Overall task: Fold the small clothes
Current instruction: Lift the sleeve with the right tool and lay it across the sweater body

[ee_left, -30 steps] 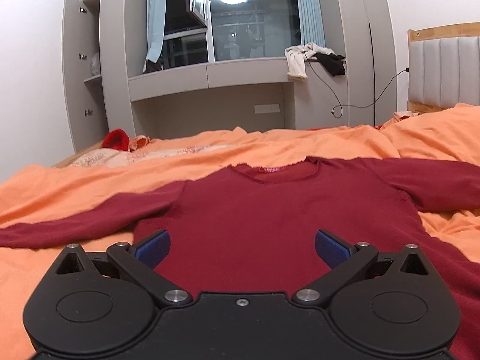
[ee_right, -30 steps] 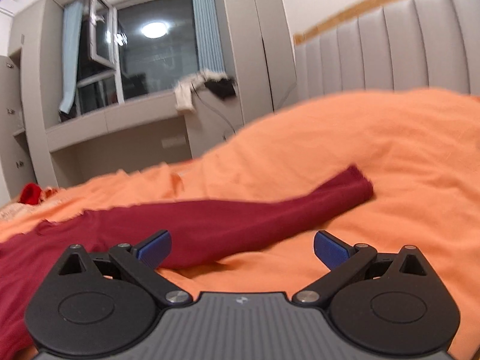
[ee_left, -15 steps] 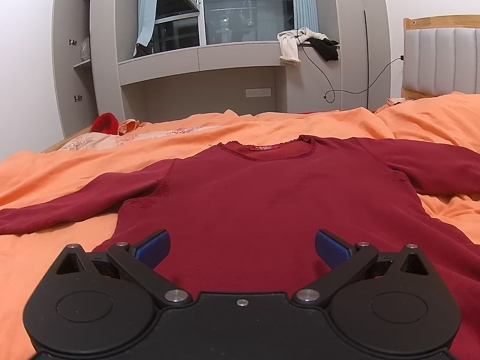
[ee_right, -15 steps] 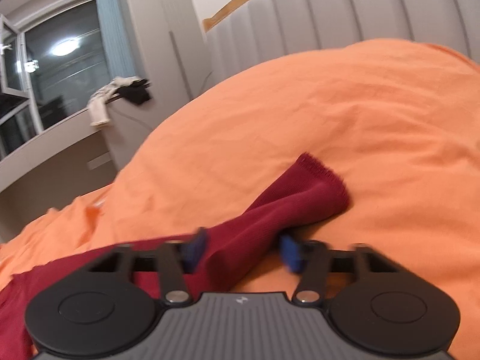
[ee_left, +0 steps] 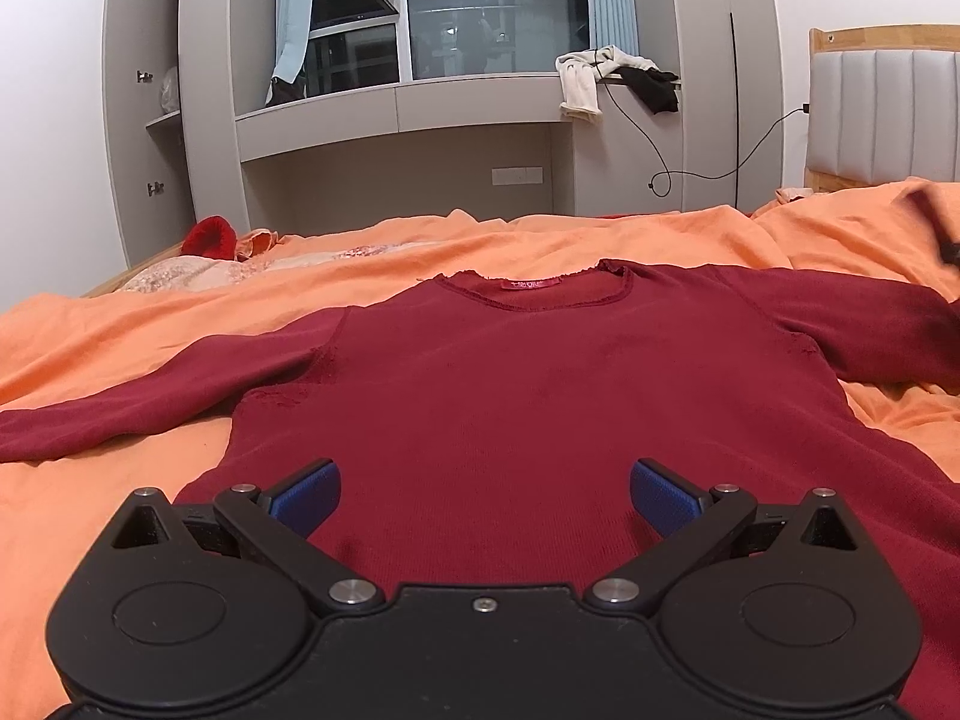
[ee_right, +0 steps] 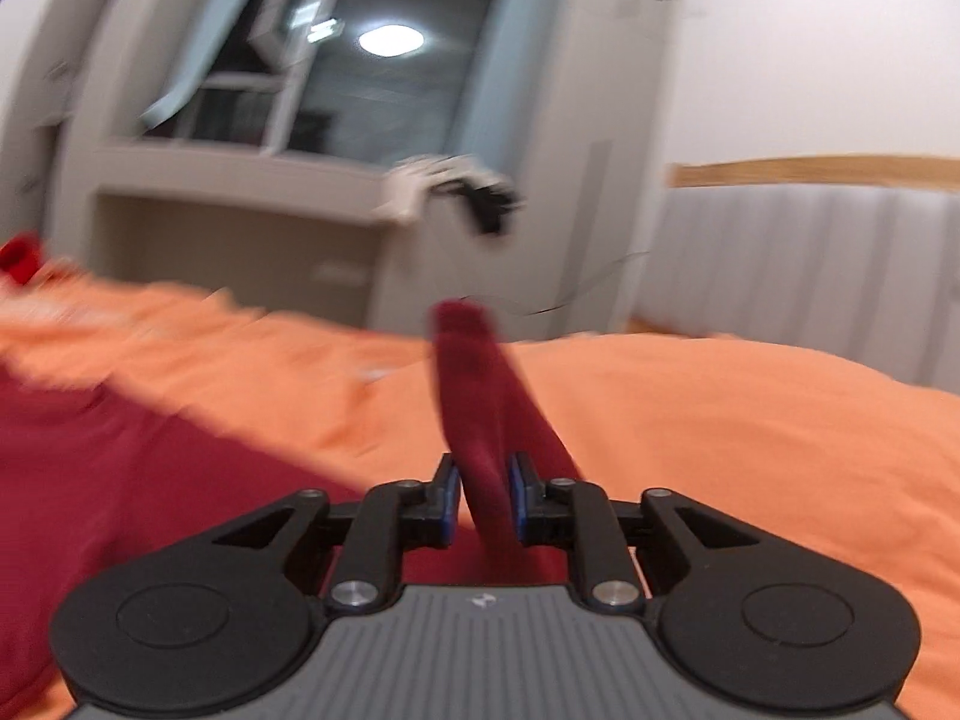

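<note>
A dark red long-sleeved sweater [ee_left: 528,396] lies flat, front up, on an orange bedspread [ee_left: 120,324], its collar toward the window. My left gripper [ee_left: 483,495] hovers open over the sweater's lower body, nothing between its blue pads. In the blurred right wrist view, my right gripper [ee_right: 485,495] is closing on the sweater's right sleeve [ee_right: 480,396]. The pads press the sleeve from both sides, and its cuff end sticks up past the fingers. The sweater body [ee_right: 108,480] shows at the left of that view.
A padded grey headboard [ee_left: 888,114] with a wooden frame stands at the right. A grey window desk unit [ee_left: 408,114] with clothes and a cable on it fills the back. A red item [ee_left: 210,237] and patterned cloth lie at the bed's far left.
My right gripper went from wide open to clamped on the sleeve near its cuff, then swung left with it as the view rolled. The left gripper barely moved and stayed open.
</note>
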